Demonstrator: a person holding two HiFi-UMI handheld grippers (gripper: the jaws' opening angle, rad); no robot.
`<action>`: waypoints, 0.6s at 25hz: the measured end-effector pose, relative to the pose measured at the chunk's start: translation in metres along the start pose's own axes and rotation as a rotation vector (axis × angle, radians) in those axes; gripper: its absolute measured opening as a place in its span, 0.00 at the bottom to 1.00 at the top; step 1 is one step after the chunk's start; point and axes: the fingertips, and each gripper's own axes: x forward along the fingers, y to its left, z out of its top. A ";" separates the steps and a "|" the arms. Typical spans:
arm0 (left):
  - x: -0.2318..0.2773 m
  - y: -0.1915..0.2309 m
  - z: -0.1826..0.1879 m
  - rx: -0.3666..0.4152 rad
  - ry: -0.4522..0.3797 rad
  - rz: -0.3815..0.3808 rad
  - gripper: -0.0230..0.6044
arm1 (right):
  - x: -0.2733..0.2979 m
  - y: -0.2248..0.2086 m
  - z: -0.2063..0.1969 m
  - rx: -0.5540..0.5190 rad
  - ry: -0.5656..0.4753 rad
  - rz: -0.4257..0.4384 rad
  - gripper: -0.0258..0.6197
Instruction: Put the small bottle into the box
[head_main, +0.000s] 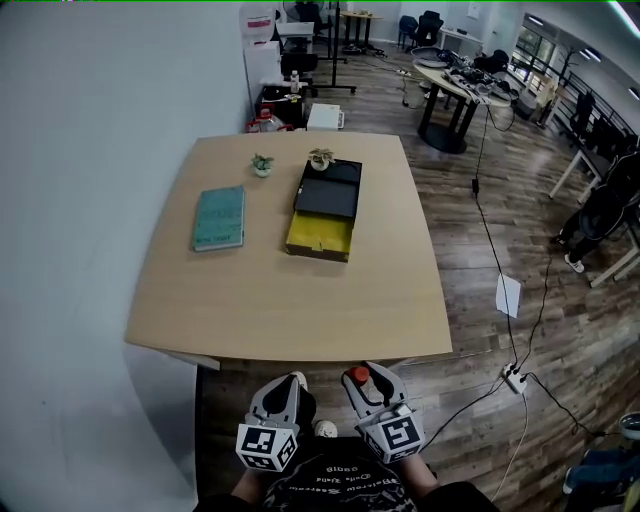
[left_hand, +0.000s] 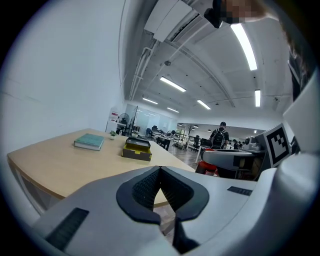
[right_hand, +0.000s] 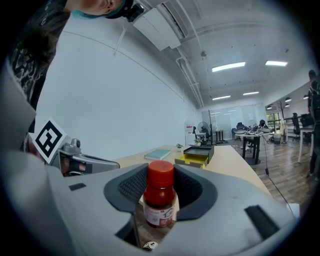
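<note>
The small bottle (right_hand: 160, 200), red-capped with a white and red label, stands upright between the pads of my right gripper (right_hand: 161, 176), which is shut on it. In the head view that gripper (head_main: 362, 378) hangs low in front of the table's near edge, the bottle's red cap (head_main: 358, 375) showing at its tip. My left gripper (head_main: 293, 381) is beside it, shut with nothing in it (left_hand: 160, 171). The box (head_main: 325, 208) lies open at the far middle of the table, yellow inside with a black lid; it also shows far ahead of both grippers (right_hand: 196, 155) (left_hand: 137, 148).
A teal book (head_main: 219, 217) lies left of the box on the wooden table (head_main: 290, 300). Two small potted plants (head_main: 262, 165) (head_main: 321, 158) stand behind them. A white wall runs along the left; cables and a power strip (head_main: 514, 378) lie on the floor at the right.
</note>
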 end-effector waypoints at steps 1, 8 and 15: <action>0.008 0.002 0.001 -0.002 0.002 -0.008 0.04 | 0.005 -0.005 0.000 0.002 0.002 -0.007 0.29; 0.056 0.024 0.022 0.009 -0.005 -0.056 0.04 | 0.048 -0.027 0.010 0.000 0.013 -0.036 0.29; 0.103 0.057 0.044 0.014 0.001 -0.099 0.04 | 0.098 -0.044 0.022 -0.009 0.030 -0.061 0.29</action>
